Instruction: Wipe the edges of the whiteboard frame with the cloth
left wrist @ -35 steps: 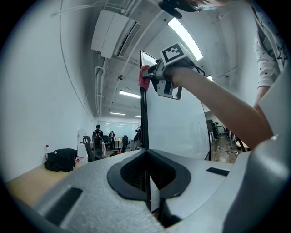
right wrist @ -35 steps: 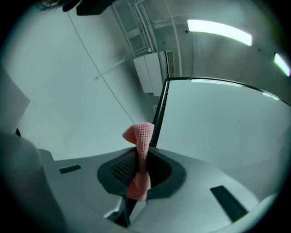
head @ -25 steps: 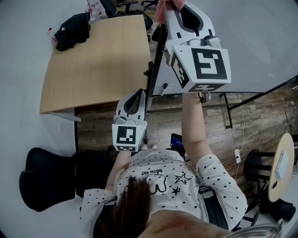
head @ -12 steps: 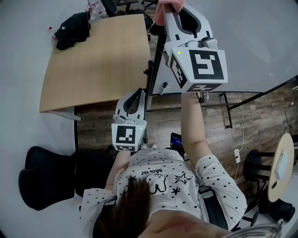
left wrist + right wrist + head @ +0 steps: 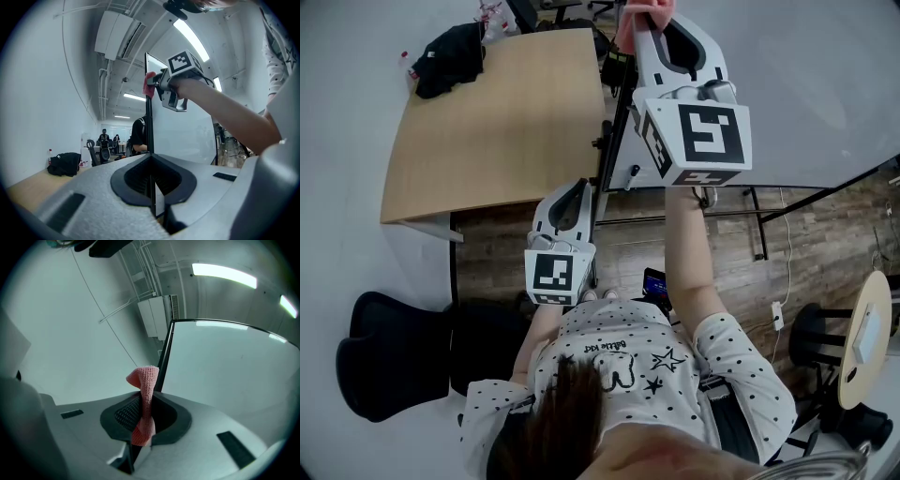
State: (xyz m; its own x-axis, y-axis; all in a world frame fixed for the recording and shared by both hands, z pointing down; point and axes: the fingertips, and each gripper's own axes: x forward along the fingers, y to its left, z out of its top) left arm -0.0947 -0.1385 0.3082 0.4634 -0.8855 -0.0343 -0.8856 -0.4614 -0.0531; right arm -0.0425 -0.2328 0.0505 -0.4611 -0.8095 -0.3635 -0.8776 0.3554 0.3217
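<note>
The whiteboard (image 5: 806, 84) stands upright with a thin black frame (image 5: 614, 122). My right gripper (image 5: 642, 19) is raised high and shut on a pink knitted cloth (image 5: 630, 17), which rests against the frame's left edge near the top corner. In the right gripper view the cloth (image 5: 145, 380) sticks up out of the right gripper (image 5: 143, 404), touching the black frame (image 5: 166, 352). Lower down, my left gripper (image 5: 581, 187) is shut on the same edge. The frame (image 5: 148, 122) runs straight into the left gripper (image 5: 151, 159), with the cloth (image 5: 149, 84) visible above.
A wooden table (image 5: 497, 122) stands left of the board with a black bag (image 5: 448, 58) at its far corner. A black chair (image 5: 394, 356) is at lower left and a small round table (image 5: 867, 337) at right. The board's stand legs (image 5: 759, 225) cross the wooden floor. People sit in the background (image 5: 104, 138).
My right gripper and the cloth have shifted slightly along the frame's left edge. The left gripper has stayed where it was.
</note>
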